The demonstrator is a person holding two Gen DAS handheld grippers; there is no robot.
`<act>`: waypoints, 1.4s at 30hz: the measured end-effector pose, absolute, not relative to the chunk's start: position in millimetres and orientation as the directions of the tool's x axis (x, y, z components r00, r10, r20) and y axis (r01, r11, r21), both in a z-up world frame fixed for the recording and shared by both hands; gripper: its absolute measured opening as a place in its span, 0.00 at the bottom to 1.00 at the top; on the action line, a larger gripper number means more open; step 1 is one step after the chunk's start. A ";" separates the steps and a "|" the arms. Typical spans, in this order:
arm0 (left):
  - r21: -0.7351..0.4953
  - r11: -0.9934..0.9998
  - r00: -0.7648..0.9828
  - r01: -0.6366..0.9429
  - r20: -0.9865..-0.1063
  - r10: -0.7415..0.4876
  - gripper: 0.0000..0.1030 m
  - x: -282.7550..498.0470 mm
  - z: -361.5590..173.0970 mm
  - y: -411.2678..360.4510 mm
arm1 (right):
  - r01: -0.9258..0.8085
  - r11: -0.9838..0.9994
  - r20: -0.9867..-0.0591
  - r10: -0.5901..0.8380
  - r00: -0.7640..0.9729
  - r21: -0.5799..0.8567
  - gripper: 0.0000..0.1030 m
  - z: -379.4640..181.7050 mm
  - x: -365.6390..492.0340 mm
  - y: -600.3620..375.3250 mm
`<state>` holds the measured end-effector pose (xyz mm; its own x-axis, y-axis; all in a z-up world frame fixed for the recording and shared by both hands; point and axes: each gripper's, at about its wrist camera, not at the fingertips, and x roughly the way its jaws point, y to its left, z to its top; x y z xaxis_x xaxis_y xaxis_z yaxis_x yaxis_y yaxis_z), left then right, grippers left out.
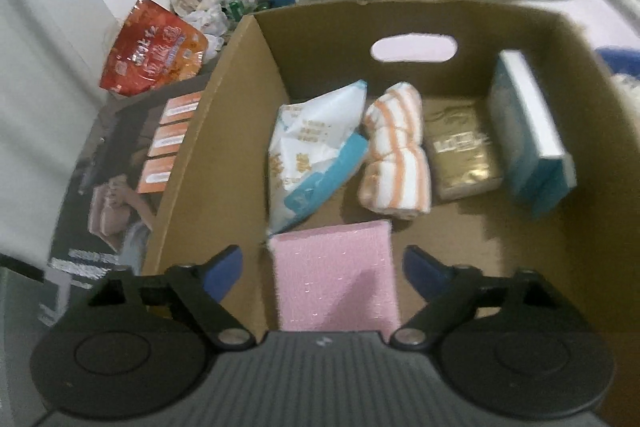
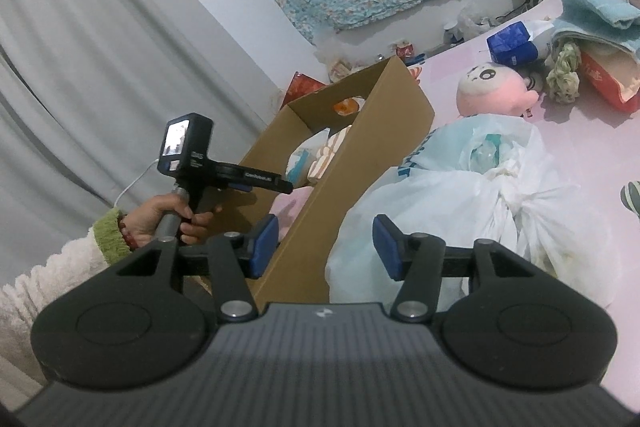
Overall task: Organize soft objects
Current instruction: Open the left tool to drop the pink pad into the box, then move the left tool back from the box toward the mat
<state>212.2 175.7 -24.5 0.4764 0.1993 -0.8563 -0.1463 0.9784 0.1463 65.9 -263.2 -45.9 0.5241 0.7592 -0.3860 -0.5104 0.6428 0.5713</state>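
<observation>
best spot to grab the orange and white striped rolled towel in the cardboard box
Grip the orange and white striped rolled towel across its middle, coming straight down from above. It lies flat on the floor of the brown cardboard box, with a white and blue plastic pack and a gold packet close on either side, so only its top is clear.

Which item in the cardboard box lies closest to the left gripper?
The pink cloth, flat between the open left gripper fingers. The tissue pack, striped towel and gold packet lie farther back.
</observation>
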 end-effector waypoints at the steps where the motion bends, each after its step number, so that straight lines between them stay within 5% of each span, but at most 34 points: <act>1: 0.101 0.984 0.480 -0.147 -0.862 0.160 0.69 208.8 -21.0 176.5 | -0.510 0.643 -0.386 0.759 0.525 0.571 0.51 -46.7 66.3 -263.6; 8: -0.218 0.961 0.441 -0.169 -0.889 -0.124 0.46 207.9 -28.1 180.0 | -0.507 0.640 -0.386 0.761 0.521 0.578 0.51 -50.1 67.7 -264.1; 21: -0.137 0.964 0.355 -0.228 -0.933 -0.049 0.44 226.8 -66.1 177.1 | -0.471 0.656 -0.392 0.742 0.544 0.590 0.52 -57.8 73.8 -282.7; 23: -0.135 0.967 0.366 -0.217 -0.929 -0.048 0.49 226.3 -63.0 174.3 | -0.467 0.653 -0.392 0.745 0.540 0.597 0.52 -60.4 76.8 -283.3; 28: -0.101 0.978 0.421 -0.180 -0.907 -0.016 0.83 218.9 -40.5 163.5 | -0.462 0.650 -0.391 0.745 0.540 0.603 0.53 -63.9 79.3 -284.9; 42: -0.052 0.996 0.599 -0.079 -0.801 0.005 0.89 177.6 42.1 109.5 | -0.408 0.659 -0.370 0.718 0.589 0.631 0.66 -73.8 73.9 -316.0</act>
